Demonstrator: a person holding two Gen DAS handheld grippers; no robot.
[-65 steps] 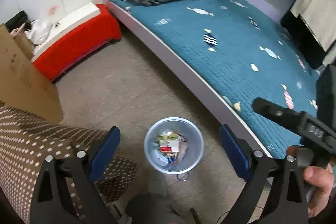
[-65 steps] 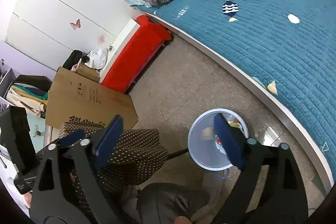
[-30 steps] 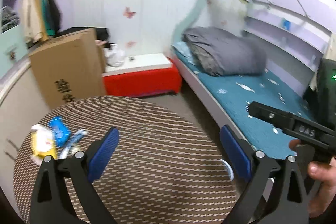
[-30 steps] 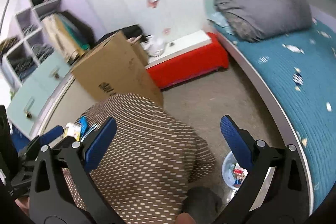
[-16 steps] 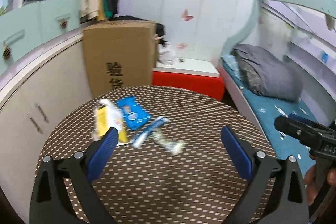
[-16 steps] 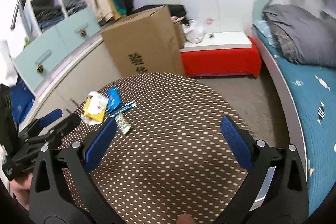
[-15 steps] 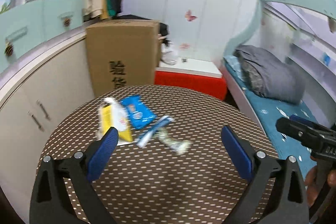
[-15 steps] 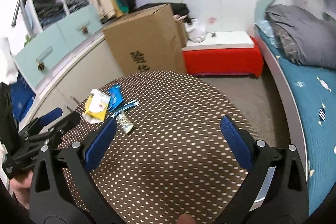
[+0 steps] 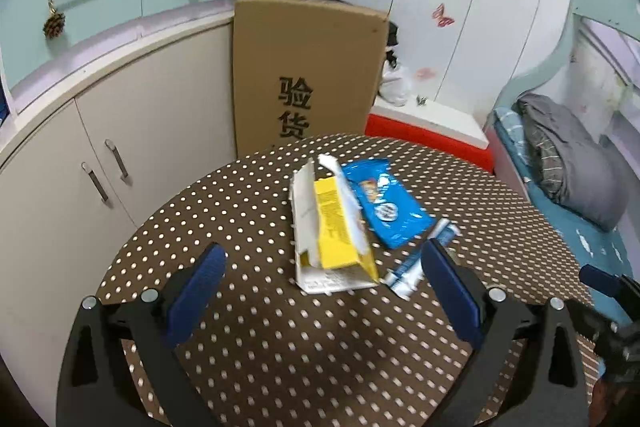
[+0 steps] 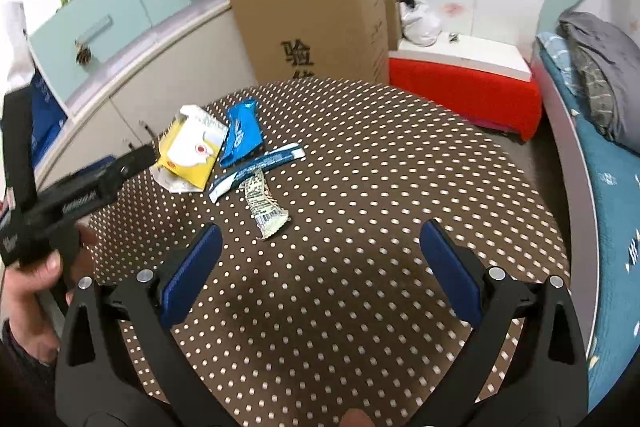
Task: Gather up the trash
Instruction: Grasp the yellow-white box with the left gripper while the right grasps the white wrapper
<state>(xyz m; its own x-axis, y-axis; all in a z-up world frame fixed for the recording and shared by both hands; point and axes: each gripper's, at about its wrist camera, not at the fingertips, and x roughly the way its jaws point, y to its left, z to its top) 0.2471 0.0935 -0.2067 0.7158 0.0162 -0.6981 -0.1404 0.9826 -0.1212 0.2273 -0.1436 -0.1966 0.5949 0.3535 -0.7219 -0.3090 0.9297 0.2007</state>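
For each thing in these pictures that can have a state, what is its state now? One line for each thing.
left gripper: open, empty, above the table.
right gripper: open, empty.
yellow carton: torn open, flattened, lying on the table.
blue packet: lying flat, partly under the carton's flap.
blue-white wrapper: empty, lying flat.
crumpled wrapper: crumpled, on the table.
cabinet doors: closed.
cardboard box: closed, upright.

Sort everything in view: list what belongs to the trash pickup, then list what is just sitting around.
Belongs to the job:
yellow carton, torn open
blue packet
blue-and-white wrapper
crumpled pale wrapper
left tongs and right tongs, both open and empty

Just lying about:
dotted table
cardboard box
red bench
grey bedding
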